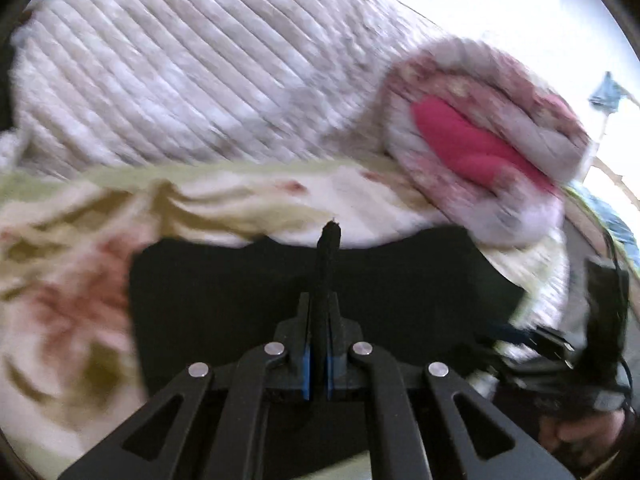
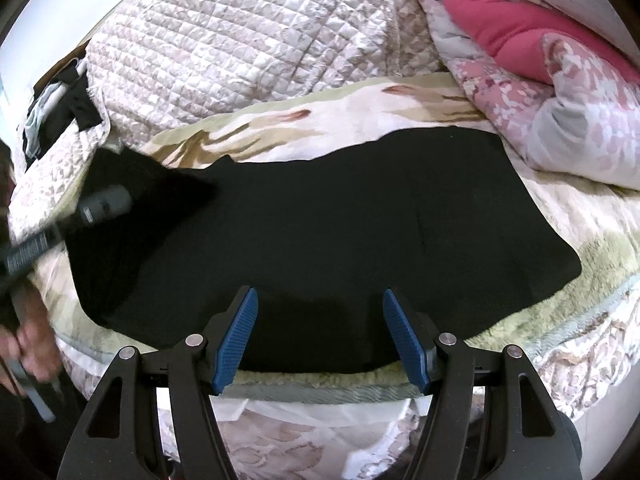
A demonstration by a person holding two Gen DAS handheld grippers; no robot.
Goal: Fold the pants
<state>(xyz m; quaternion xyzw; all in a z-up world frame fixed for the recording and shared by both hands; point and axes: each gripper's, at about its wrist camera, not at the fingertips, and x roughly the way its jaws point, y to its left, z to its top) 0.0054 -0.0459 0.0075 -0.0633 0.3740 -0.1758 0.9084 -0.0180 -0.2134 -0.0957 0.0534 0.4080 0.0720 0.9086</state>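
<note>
The black fabric pants (image 2: 320,232) lie spread across the middle of the right wrist view, on a pale green and cream floral fleece blanket (image 2: 592,276) covering the bed. In the left wrist view, your left gripper (image 1: 319,344) sits at the lower centre with its blue-padded jaws pressed together on a narrow ridge of the black pants (image 1: 328,256), which stands up between them. That view is blurred. Your right gripper (image 2: 320,336) sits at the bottom centre of its own view, jaws spread wide and holding nothing, the pants' near edge showing between them. A white and beige quilted bedspread (image 2: 240,40) fills the upper left of the frame. A pink floral comforter (image 2: 560,96) is bundled at the upper right, wrapped around a bright pink cushion (image 2: 504,28). Your hand (image 2: 32,344) shows at the lower left edge.
</note>
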